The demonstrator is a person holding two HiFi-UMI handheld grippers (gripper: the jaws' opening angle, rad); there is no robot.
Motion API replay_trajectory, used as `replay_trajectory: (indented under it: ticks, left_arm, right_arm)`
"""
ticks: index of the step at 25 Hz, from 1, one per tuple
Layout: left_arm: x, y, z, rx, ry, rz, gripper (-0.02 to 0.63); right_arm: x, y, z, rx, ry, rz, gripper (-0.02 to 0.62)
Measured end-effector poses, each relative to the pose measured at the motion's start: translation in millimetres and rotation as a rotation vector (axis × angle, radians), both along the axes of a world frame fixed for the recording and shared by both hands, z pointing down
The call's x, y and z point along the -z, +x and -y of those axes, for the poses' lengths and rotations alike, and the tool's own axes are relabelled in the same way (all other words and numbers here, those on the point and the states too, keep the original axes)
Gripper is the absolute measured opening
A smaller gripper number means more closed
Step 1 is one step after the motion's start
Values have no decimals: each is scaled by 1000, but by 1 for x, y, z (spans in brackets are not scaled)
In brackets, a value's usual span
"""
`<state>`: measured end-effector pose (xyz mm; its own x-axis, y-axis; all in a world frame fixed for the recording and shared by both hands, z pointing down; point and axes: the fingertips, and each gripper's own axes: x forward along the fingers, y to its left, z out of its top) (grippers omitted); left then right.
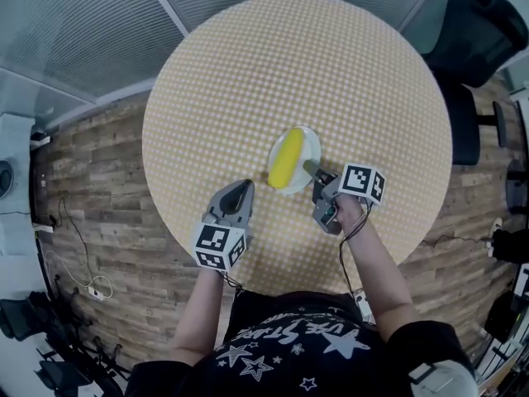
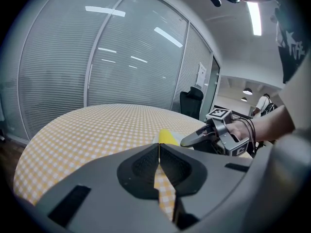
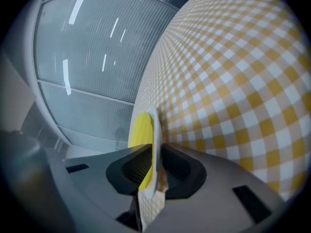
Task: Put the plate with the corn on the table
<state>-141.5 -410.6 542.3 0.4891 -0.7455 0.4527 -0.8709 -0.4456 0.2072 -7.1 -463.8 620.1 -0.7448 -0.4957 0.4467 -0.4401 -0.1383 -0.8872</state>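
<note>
A white plate carrying a yellow corn cob is over the near middle of the round table with its yellow checked cloth. My right gripper is shut on the plate's near right rim. In the right gripper view the rim runs between the jaws of the right gripper, with the corn to its left. I cannot tell if the plate touches the cloth. My left gripper is shut and empty, left of the plate. Past the left gripper show the corn and the right gripper.
Black office chairs stand at the right beyond the table. Cables lie on the wooden floor at the left. A glass wall with blinds runs behind the table. The person's torso is at the near edge.
</note>
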Motion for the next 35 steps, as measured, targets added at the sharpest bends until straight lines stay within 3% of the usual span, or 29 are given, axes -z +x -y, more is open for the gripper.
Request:
replay_trajectory:
  ticks: [6, 13, 21, 35]
  left_arm:
    - [5, 2, -4, 6, 12, 3, 11]
    - [14, 4, -9, 10, 30, 16, 11]
    - [34, 13, -27, 32, 65, 36, 11]
    - [91, 11, -68, 147, 177, 29, 11]
  right_arm:
    - [-1, 0, -5, 52, 35, -130, 97]
    - [7, 28, -2, -20, 116, -264, 114]
    - [50, 53, -16, -55, 263, -76, 110]
    - [71, 76, -57, 5, 332, -4, 86]
